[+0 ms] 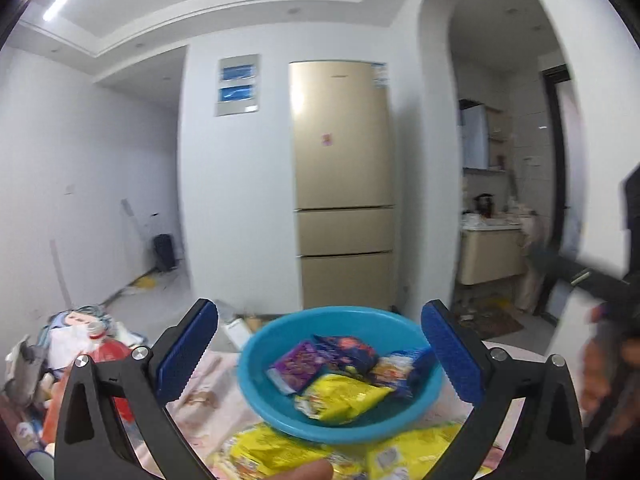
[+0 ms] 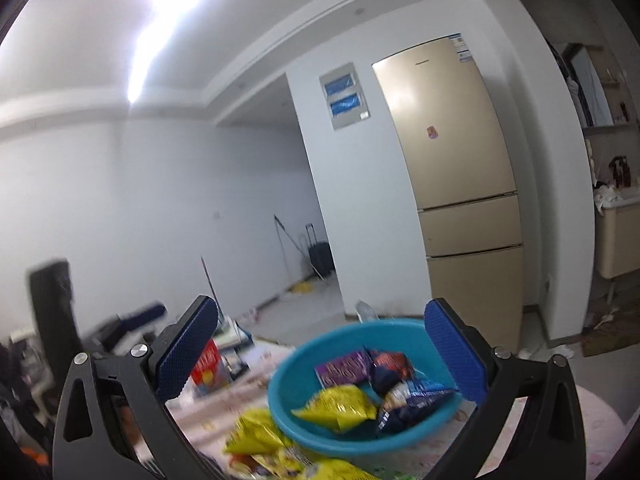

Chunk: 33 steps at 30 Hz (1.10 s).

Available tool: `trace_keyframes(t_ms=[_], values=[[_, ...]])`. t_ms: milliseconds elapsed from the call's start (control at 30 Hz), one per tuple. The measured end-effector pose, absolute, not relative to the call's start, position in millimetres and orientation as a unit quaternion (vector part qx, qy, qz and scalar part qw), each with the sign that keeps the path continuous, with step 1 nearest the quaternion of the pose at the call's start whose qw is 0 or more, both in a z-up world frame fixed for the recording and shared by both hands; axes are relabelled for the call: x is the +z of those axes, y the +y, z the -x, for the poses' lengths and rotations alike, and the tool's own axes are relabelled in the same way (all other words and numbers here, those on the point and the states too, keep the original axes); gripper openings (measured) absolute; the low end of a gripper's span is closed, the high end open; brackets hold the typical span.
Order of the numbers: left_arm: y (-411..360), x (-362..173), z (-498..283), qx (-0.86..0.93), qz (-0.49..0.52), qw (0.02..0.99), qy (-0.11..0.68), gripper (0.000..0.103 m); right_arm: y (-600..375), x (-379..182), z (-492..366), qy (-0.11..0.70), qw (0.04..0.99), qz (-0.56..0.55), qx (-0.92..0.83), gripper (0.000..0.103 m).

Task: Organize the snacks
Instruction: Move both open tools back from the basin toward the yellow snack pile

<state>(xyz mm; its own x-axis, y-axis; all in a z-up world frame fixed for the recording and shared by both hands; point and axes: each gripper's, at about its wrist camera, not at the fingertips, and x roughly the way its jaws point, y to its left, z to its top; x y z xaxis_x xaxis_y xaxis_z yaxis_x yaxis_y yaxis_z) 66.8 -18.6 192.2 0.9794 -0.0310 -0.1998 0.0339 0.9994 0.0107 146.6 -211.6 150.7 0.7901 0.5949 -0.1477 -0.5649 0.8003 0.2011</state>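
Both the left gripper (image 1: 320, 354) and right gripper (image 2: 322, 354) are held wide open, nothing gripped, above the round blue plastic bowl (image 1: 256, 376) of snack packets.

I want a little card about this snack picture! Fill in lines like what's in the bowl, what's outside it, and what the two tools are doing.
bowl: blue bowl, on a pink patterned tablecloth
in the bowl: a purple packet, a yellow packet and dark blue packets
outside the bowl: more yellow packets lying on the cloth in front of it
left tool: open, holding nothing, above the table
right tool: open, holding nothing
behind: a gold fridge against the white wall
picture: blurry
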Motion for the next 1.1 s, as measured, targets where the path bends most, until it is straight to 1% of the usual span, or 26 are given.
trace_keyframes(t_ms=[100, 267, 400, 500, 600, 700, 767, 800, 833, 900, 967, 1100], values=[[-22.2, 186.0, -51.0, -0.018, -0.005, 0.995, 0.103, 0.103, -198.1, 130.2, -140.8, 0.137, 0.952, -0.038, 0.27, 0.103], [-24.8, 160.1, -30.9, -0.019, -0.026, 0.994, 0.103, 0.103, -200.5, 97.9, -117.8, 0.144, 0.952, -0.034, 0.269, 0.103], [-21.7, 135.5, -23.7, -0.005, -0.049, 0.993, 0.11, 0.103, -206.7, 72.0, -96.8, 0.119, 0.964, -0.023, 0.238, 0.103], [-18.1, 113.2, -20.5, -0.004, -0.069, 0.991, 0.114, 0.103, -212.0, 49.0, -85.7, 0.116, 0.963, -0.021, 0.242, 0.103], [-13.5, 92.2, -25.8, -0.013, -0.062, 0.99, 0.126, 0.103, -219.6, 29.6, -85.4, 0.145, 0.954, -0.049, 0.259, 0.103], [-5.3, 70.0, -29.1, -0.038, -0.031, 0.993, 0.109, 0.103, -220.6, 6.4, -92.9, 0.195, 0.939, -0.078, 0.273, 0.103], [-4.0, 54.9, -40.3, -0.024, -0.027, 0.99, 0.134, 0.103, -213.6, -9.4, -101.1, 0.237, 0.927, -0.071, 0.28, 0.103], [-8.3, 49.2, -47.6, -0.011, -0.046, 0.986, 0.159, 0.103, -206.1, -15.9, -104.6, 0.256, 0.925, -0.055, 0.276, 0.103], [-10.2, 45.8, -50.4, -0.006, -0.057, 0.985, 0.164, 0.103, -199.5, -20.2, -105.4, 0.268, 0.925, -0.037, 0.268, 0.103], [-16.5, 35.8, -53.3, 0.007, -0.071, 0.984, 0.166, 0.103, -186.3, -26.1, -103.8, 0.276, 0.923, -0.005, 0.267, 0.103], [-20.0, 26.5, -60.4, 0.001, -0.076, 0.979, 0.188, 0.103, -180.0, -29.4, -100.5, 0.277, 0.921, 0.015, 0.274, 0.103], [-14.3, 11.0, -77.4, 0.007, -0.069, 0.971, 0.228, 0.103, -183.7, -31.3, -100.4, 0.283, 0.919, 0.011, 0.275, 0.103]])
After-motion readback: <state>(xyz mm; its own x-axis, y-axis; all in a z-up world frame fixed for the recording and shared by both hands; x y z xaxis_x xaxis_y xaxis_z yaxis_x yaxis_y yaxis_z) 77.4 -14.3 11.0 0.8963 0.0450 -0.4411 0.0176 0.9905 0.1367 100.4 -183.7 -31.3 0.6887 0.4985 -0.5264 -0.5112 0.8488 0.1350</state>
